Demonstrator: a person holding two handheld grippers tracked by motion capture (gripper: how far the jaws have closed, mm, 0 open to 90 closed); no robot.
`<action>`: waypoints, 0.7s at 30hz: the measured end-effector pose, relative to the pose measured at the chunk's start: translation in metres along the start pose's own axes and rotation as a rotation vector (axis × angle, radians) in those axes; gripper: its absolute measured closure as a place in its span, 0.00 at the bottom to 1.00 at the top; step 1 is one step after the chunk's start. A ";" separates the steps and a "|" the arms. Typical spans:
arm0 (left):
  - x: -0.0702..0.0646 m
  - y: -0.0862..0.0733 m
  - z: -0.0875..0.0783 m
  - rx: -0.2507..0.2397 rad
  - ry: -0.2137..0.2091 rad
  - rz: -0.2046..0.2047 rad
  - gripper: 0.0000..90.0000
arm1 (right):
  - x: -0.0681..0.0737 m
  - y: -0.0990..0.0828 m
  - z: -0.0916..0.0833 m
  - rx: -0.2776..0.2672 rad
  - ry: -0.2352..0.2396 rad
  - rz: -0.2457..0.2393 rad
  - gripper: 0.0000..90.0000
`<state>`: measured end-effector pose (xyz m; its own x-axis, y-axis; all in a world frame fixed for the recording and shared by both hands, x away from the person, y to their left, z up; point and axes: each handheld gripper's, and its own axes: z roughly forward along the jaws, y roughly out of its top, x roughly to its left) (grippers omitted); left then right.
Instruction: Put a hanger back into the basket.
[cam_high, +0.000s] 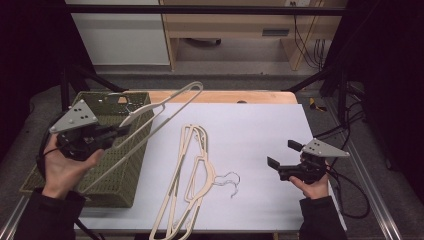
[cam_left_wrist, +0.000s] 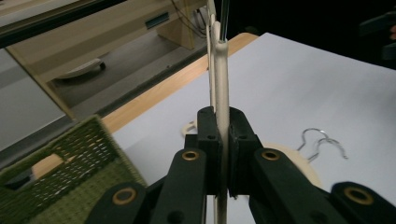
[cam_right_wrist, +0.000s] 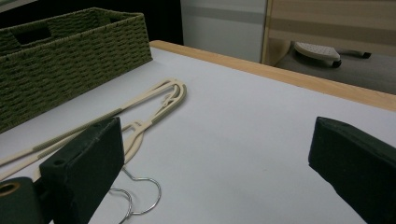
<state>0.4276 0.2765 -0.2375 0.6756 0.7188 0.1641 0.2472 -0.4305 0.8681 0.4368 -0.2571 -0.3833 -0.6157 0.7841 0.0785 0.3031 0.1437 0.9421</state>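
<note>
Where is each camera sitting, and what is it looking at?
High view: above the table, looking down; both hands and forearms show.
Left gripper view: rides the left gripper, its jaws pinching a cream hanger.
Right gripper view: rides the right gripper, jaws apart, low over the table.
All views share the green basket.

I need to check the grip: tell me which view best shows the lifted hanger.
High view: the whole cream hanger hangs in the left tool above the basket. Left gripper view gives only its bar, clamped.
</note>
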 end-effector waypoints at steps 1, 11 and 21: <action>0.006 -0.002 0.000 0.004 0.006 -0.002 0.95 | 0.000 0.000 0.000 0.000 0.000 0.000 0.04; 0.064 -0.031 0.000 0.047 0.057 0.011 0.95 | 0.000 0.000 0.000 0.006 0.000 -0.001 0.04; 0.104 -0.067 -0.002 0.070 0.134 0.015 0.95 | 0.000 0.000 0.001 0.005 -0.005 -0.003 0.04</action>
<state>0.4801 0.3808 -0.2775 0.5820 0.7763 0.2423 0.2887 -0.4758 0.8308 0.4375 -0.2569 -0.3835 -0.6128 0.7868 0.0736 0.3050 0.1496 0.9405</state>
